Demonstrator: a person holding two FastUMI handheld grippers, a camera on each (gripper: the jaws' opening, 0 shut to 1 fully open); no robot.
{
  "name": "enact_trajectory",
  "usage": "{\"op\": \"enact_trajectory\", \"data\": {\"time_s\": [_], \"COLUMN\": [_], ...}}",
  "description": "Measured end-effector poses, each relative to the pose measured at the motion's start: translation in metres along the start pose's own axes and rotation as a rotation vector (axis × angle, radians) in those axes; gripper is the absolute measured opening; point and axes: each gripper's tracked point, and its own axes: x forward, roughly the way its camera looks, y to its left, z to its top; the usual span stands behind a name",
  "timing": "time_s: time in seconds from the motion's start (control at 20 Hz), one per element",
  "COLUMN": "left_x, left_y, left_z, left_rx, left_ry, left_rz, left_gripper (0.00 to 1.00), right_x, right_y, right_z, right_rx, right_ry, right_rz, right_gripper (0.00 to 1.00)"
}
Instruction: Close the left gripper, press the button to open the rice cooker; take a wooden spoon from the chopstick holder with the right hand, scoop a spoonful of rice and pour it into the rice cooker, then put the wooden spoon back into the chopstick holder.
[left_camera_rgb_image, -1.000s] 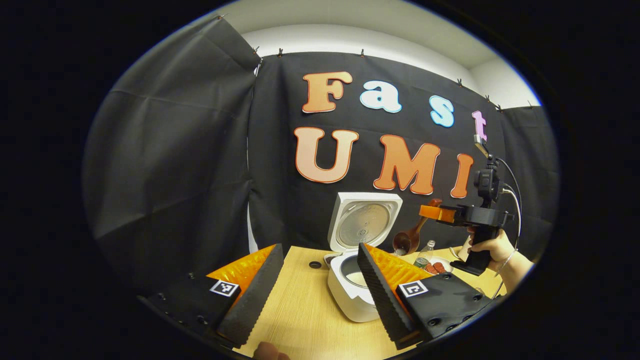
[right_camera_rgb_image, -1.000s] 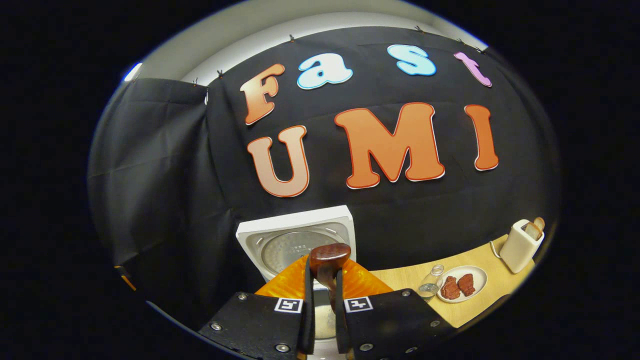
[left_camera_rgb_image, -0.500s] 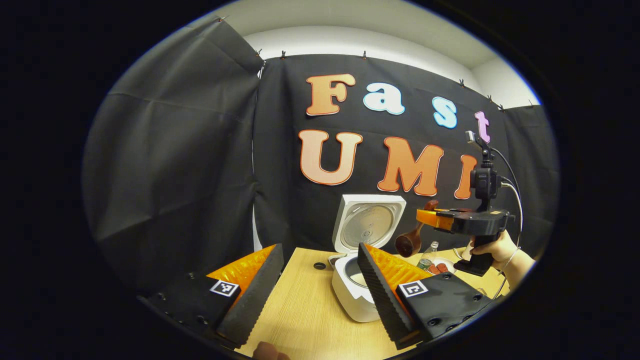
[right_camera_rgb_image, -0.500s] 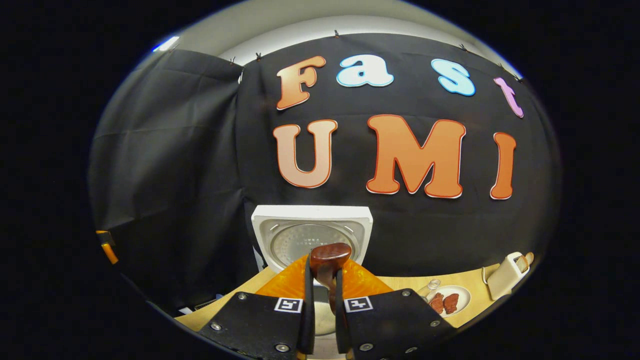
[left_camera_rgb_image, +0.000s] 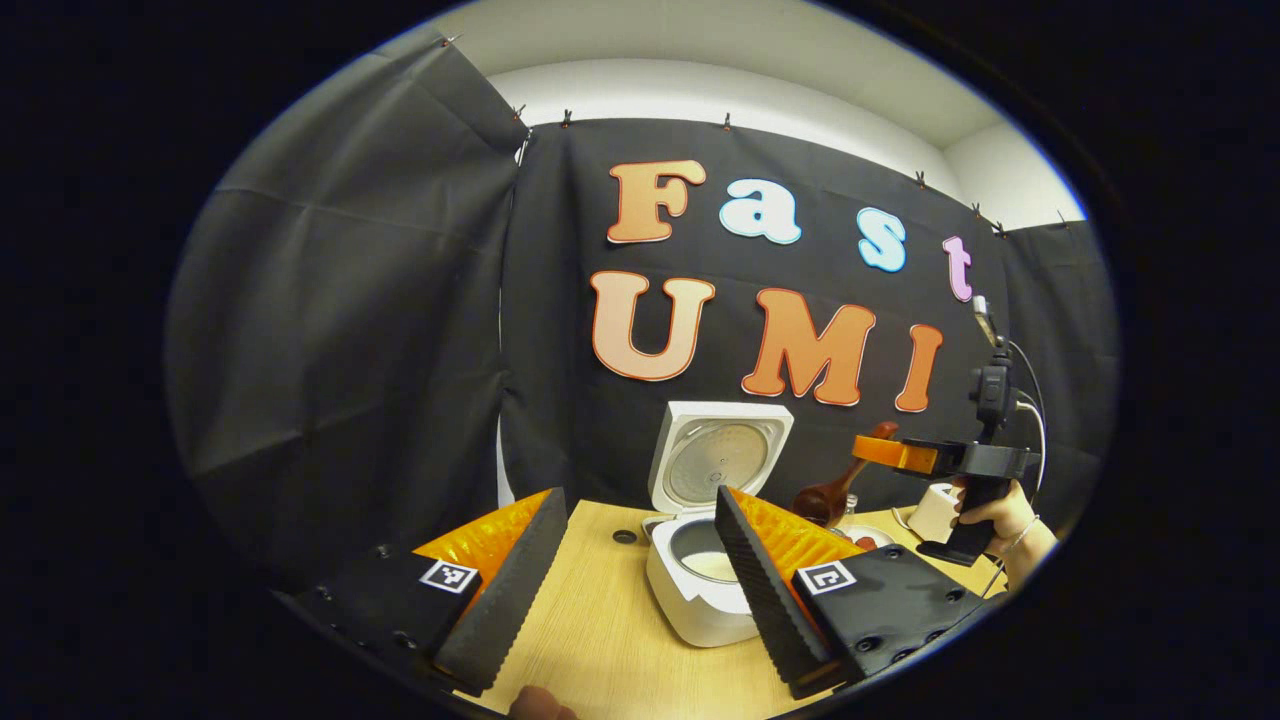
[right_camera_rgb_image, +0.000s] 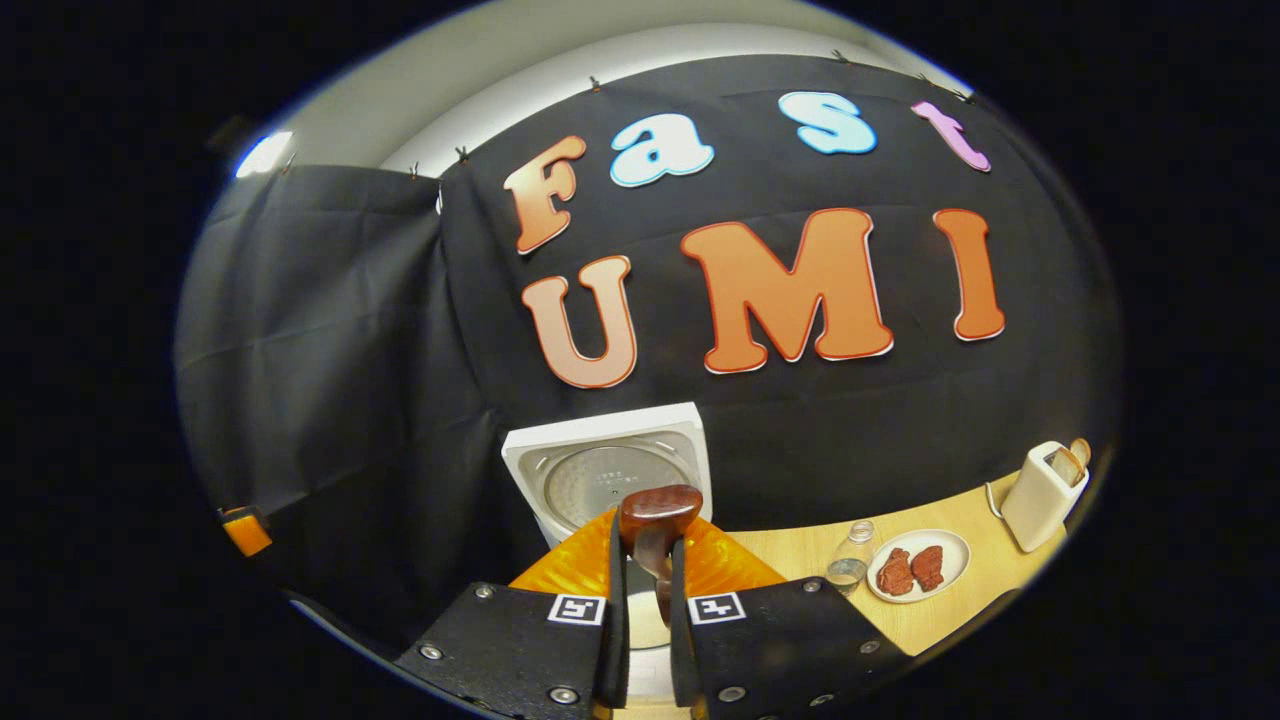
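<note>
- Wood-grain worktop (left_camera_rgb_image: 600, 640) carries everything; largest to smallest below.
- rice cooker (left_camera_rgb_image: 695, 590), white, sits mid-worktop with its lid (left_camera_rgb_image: 715, 465) standing up, open; pale contents inside the pot. Right gripper view sees the same lid (right_camera_rgb_image: 610, 470) just beyond its own fingers.
- left gripper (left_camera_rgb_image: 640, 590): fingers spread wide, nothing between them, low over the worktop, cooker just past the right-hand finger.
- right gripper (right_camera_rgb_image: 648, 620): fingers narrow, clamped on the wooden spoon (right_camera_rgb_image: 655, 520) handle, both sides pressing. Bowl end sticks up past the fingertips.
- From the left gripper view, right gripper (left_camera_rgb_image: 900, 455) is up in the air, right of the cooker, held by a hand (left_camera_rgb_image: 985, 505); wooden spoon (left_camera_rgb_image: 830, 498) hangs off it, bowl down, beside the cooker and clear of the pot.
- toaster (right_camera_rgb_image: 1040, 490), white, far right of worktop.
- plate (right_camera_rgb_image: 945, 585) with two reddish pieces, left of toaster.
- glass bottle (right_camera_rgb_image: 850, 560), small, just left of the plate.
</note>
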Motion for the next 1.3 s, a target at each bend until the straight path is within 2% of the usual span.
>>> {"op": "enact_trajectory", "data": {"time_s": [0.15,0.3,0.55,0.75,0.95,1.15,1.3], "left_x": [-0.004,-0.006,-0.005,-0.003,-0.005,-0.008,-0.012], "left_y": [-0.016,-0.023,-0.037,-0.052,-0.073,-0.092,-0.09], "left_z": [0.008,0.015,0.018,0.018,0.018,0.013,0.013], "left_rx": [-0.014,0.004,0.016,0.03,0.034,0.041,0.058], "left_ry": [-0.023,-0.045,-0.056,-0.053,-0.047,-0.029,-0.032], "left_rz": [-0.041,-0.04,-0.034,-0.033,-0.048,-0.07,-0.042], "left_gripper": [1.0,1.0,1.0,1.0,1.0,1.0,1.0], "right_x": [-0.043,-0.089,-0.16,-0.206,-0.234,-0.234,-0.227], "right_y": [-0.042,-0.092,-0.177,-0.227,-0.26,-0.276,-0.28], "right_z": [0.007,-0.002,-0.039,-0.071,-0.113,-0.154,-0.185], "right_rx": [0.046,0.12,0.209,0.261,0.292,0.339,0.354], "right_ry": [-0.026,-0.035,-0.021,-0.003,0.037,0.088,0.142], "right_rz": [-0.046,-0.105,-0.242,-0.328,-0.384,-0.397,-0.384], "right_gripper": [0.16,0.16,0.16,0.16,0.16,0.16,0.16]}}
